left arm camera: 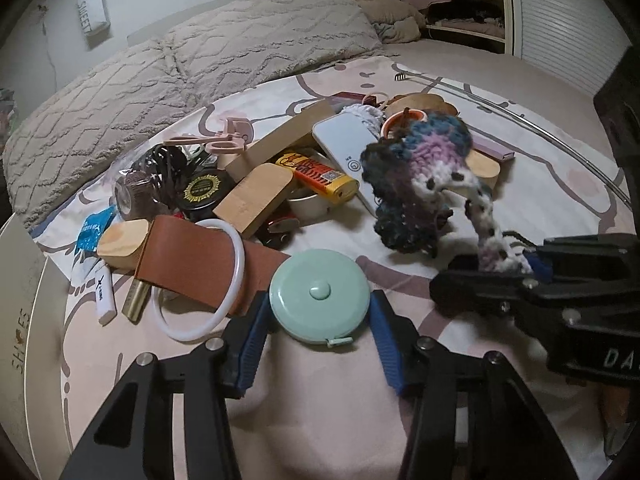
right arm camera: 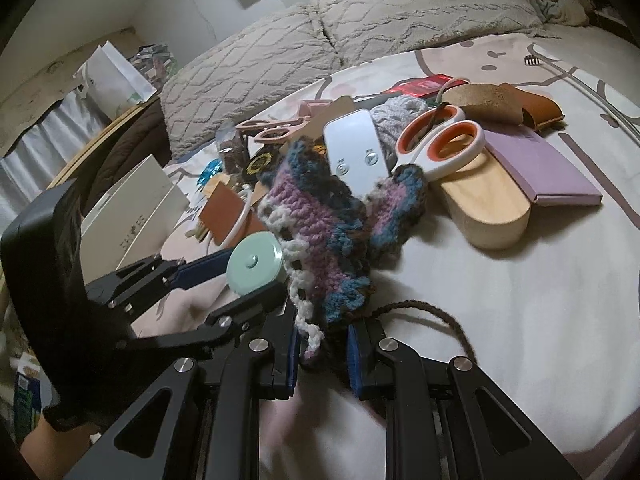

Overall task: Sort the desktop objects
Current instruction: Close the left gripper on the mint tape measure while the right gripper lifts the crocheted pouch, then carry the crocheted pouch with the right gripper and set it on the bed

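Left gripper (left arm camera: 320,320) clamping mint tape measure (left arm camera: 319,296) at 6 o'clock of the clutter pile, both blue pads pressing its sides. Right gripper (right arm camera: 324,354) pinching the tail of a crocheted piece (right arm camera: 320,224), holding it up over the bedsheet (right arm camera: 520,320). Left wrist only: showing white ring (left arm camera: 200,280) over brown leather strap (left arm camera: 192,256), yellow lighter (left arm camera: 320,176). Right wrist only: showing orange-handled scissors (right arm camera: 440,148) at 1 o'clock, lying on a wooden block (right arm camera: 488,208), purple booklet (right arm camera: 540,168) just beside.
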The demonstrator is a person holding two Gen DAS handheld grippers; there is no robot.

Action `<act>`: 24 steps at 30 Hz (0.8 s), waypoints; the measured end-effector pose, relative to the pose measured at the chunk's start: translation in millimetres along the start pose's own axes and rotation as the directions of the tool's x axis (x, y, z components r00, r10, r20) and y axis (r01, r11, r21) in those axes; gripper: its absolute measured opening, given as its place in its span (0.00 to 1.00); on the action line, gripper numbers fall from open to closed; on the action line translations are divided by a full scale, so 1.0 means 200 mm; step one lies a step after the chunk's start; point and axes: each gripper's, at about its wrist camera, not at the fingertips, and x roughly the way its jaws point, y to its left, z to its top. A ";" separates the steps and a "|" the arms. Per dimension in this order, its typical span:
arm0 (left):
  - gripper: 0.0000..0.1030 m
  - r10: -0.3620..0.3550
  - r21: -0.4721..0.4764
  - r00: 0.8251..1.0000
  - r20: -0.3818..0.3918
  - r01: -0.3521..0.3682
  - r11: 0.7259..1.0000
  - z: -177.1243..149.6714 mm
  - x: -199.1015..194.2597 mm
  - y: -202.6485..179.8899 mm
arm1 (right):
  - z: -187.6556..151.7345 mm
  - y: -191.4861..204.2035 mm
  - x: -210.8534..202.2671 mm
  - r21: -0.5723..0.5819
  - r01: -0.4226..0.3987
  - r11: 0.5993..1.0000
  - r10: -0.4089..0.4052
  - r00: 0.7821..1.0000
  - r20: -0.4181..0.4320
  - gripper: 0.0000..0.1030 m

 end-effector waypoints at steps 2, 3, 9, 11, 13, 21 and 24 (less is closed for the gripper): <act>0.48 -0.003 -0.015 1.000 0.000 0.003 1.000 -0.01 -0.01 0.01 | -0.01 0.01 -0.01 -0.007 -0.009 1.000 0.009 1.000 0.001 0.20; 0.48 -0.004 -0.023 1.000 0.000 0.004 1.000 -0.02 -0.02 0.02 | -0.02 0.02 -0.01 -0.010 -0.013 1.000 0.013 1.000 0.002 0.20; 0.48 -0.024 -0.071 1.000 -0.001 0.024 0.997 -0.09 -0.11 0.05 | -0.05 0.06 -0.04 -0.036 -0.058 0.998 0.058 0.998 0.006 0.20; 0.48 -0.026 -0.085 1.000 -0.005 0.025 0.996 -0.12 -0.14 0.06 | -0.07 0.09 -0.05 -0.055 -0.070 0.996 0.070 0.998 0.004 0.20; 0.48 -0.022 -0.100 1.000 -0.012 0.021 0.995 -0.15 -0.17 0.08 | -0.08 0.12 -0.06 -0.072 -0.086 0.994 0.086 0.996 0.001 0.20; 0.48 -0.001 -0.153 0.999 -0.039 -0.005 0.988 -0.30 -0.28 0.19 | -0.15 0.22 -0.10 -0.119 -0.152 0.981 0.151 0.988 -0.015 0.20; 0.48 -0.002 -0.178 0.999 -0.040 -0.005 0.984 -0.35 -0.31 0.20 | -0.19 0.26 -0.11 -0.130 -0.169 0.977 0.167 0.986 -0.025 0.20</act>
